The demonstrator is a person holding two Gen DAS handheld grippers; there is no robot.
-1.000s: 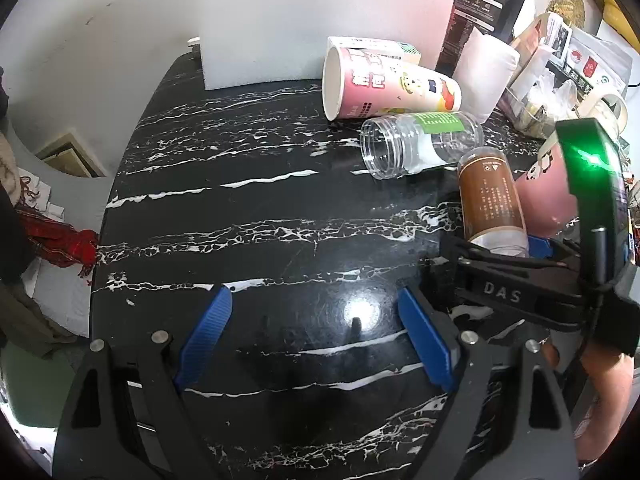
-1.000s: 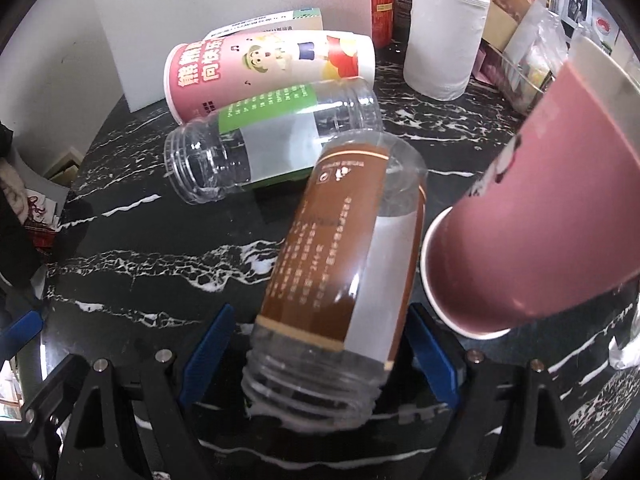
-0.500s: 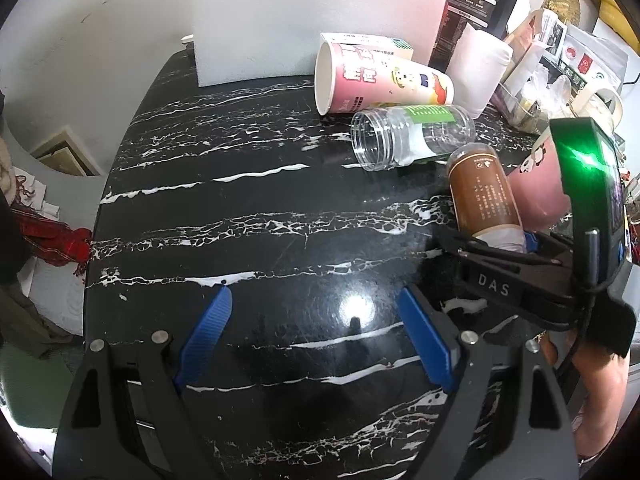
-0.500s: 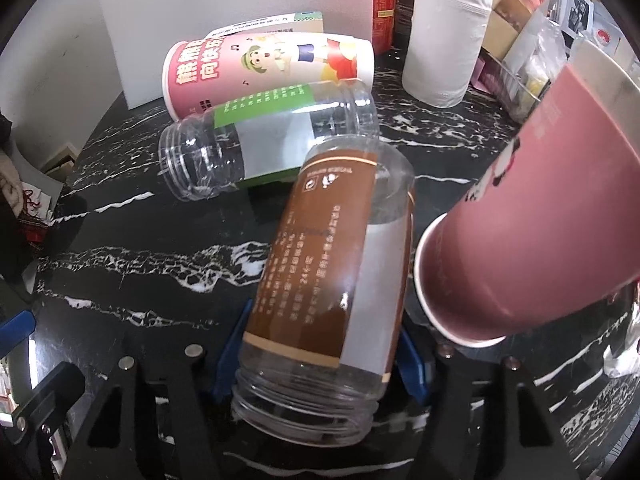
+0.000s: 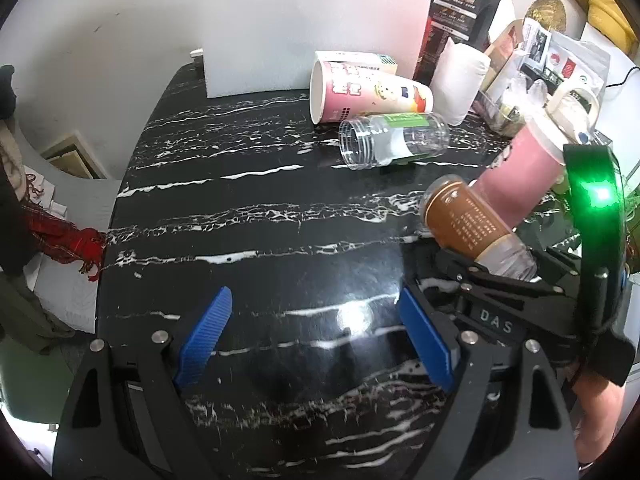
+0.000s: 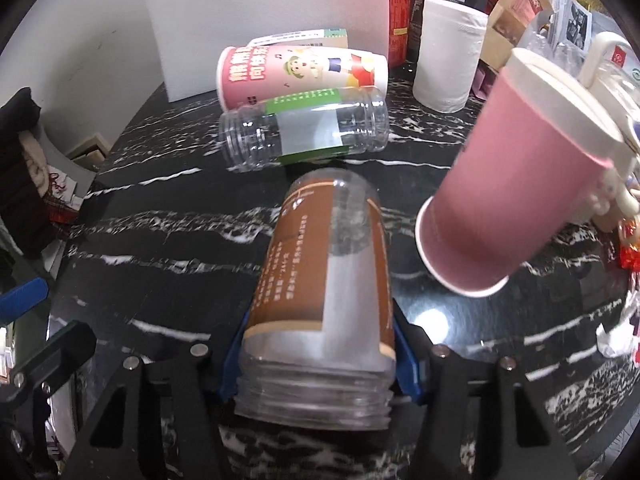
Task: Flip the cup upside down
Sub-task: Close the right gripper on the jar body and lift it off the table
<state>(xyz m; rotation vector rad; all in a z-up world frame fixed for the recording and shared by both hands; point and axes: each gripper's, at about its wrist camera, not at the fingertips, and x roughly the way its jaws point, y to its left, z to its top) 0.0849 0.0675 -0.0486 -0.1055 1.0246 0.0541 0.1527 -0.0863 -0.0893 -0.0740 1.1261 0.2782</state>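
Observation:
My right gripper (image 6: 316, 360) is shut on a clear plastic cup with a brown label (image 6: 324, 280), gripping it near its threaded open end and holding it lifted off the black marble table (image 6: 160, 240), base pointing away. The same cup (image 5: 464, 220) shows in the left wrist view at the right, held by the right gripper (image 5: 496, 280). My left gripper (image 5: 316, 336) is open and empty, low over the table's near part.
A plain pink paper cup (image 6: 516, 184) lies tilted right of the held cup. A clear green-label jar (image 6: 304, 132) and a pink cartoon cup (image 6: 304, 72) lie on their sides behind. A paper roll (image 6: 448, 52), white board (image 6: 260, 12) and packets stand at the back.
My right gripper closed on the brown-label cup and lifted it off the table, raising its base end. The left gripper drew back a little and stayed open.

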